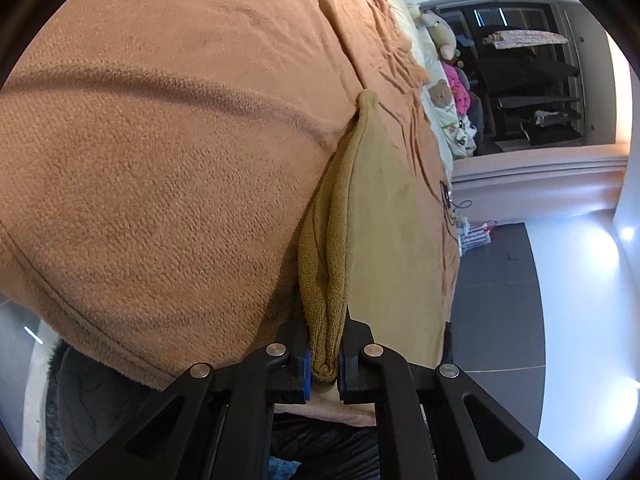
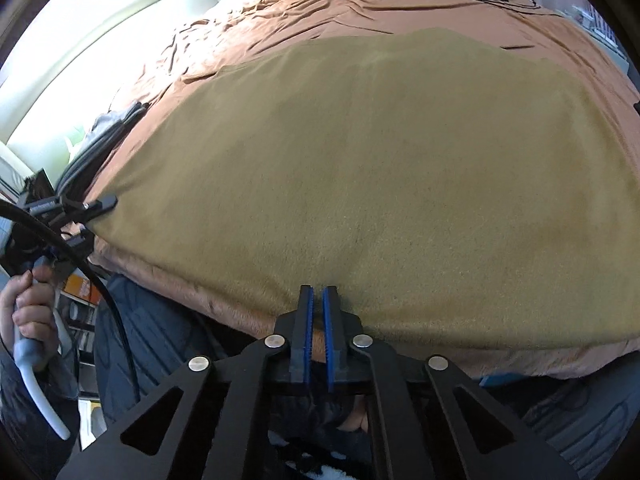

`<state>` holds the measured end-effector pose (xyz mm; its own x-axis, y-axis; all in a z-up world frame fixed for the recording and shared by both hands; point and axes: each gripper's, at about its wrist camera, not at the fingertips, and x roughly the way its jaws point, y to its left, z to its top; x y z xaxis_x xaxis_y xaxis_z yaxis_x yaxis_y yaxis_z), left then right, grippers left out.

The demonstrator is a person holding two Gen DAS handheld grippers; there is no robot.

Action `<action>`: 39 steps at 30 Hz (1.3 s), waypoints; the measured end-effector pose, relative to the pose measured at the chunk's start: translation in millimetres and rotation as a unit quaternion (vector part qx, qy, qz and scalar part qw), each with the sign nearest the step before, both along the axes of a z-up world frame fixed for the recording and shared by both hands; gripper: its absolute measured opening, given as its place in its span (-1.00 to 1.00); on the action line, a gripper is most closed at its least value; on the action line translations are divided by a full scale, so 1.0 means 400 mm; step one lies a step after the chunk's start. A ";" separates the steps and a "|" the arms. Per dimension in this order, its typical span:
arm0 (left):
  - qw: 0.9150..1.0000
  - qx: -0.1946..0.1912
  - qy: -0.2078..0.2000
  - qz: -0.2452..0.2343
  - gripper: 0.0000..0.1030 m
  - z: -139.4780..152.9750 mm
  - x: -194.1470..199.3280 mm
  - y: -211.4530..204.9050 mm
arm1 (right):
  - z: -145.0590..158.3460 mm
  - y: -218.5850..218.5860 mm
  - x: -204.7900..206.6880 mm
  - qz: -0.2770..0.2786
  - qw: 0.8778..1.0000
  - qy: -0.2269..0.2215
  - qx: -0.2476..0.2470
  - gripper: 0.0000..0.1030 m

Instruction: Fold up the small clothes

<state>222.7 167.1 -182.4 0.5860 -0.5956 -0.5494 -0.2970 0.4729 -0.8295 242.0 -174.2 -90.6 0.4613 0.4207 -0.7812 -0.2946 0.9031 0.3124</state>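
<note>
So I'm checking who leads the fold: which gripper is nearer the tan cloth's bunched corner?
Left. The left gripper has its fingers shut on the bunched corner of the tan cloth; the right gripper sits at the cloth's near edge, farther along.

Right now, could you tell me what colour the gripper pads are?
Blue pads, clearest in the right wrist view.

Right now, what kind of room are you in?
Probably a bedroom: a big bed with an orange blanket, stuffed toys by the pillows, and an open wardrobe with clothes. A tan cloth lies spread on the bed.
</note>
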 end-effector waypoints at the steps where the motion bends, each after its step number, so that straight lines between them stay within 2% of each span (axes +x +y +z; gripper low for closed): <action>1: 1.000 0.002 0.002 0.002 -0.84 0.001 -0.002 -0.001 | 0.007 -0.005 0.015 -0.003 1.000 -0.001 0.003 -1.00; 15: 0.998 -0.010 0.046 0.042 -0.84 -0.004 -0.007 -0.015 | 0.021 -0.026 0.286 -0.036 0.999 0.021 0.012 -1.00; 21: 0.996 -0.011 0.066 0.061 -0.84 -0.021 -0.012 -0.012 | 0.019 -0.025 0.403 -0.028 0.999 0.038 0.003 -1.00; 30: 0.995 -0.022 0.063 0.072 -0.84 -0.031 -0.028 -0.008 | 0.030 0.010 0.571 -0.009 0.998 0.053 -0.016 -1.00; 39: 0.995 -0.033 0.061 0.078 -0.84 -0.043 -0.043 0.006 | 0.026 0.068 0.716 -0.024 0.997 0.066 -0.042 -1.00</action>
<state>205.3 169.7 -199.4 0.6051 -0.5403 -0.5847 -0.4627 0.3591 -0.8106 528.4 -147.2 -80.4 0.3700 0.3321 -0.8676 -0.2123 0.9394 0.2691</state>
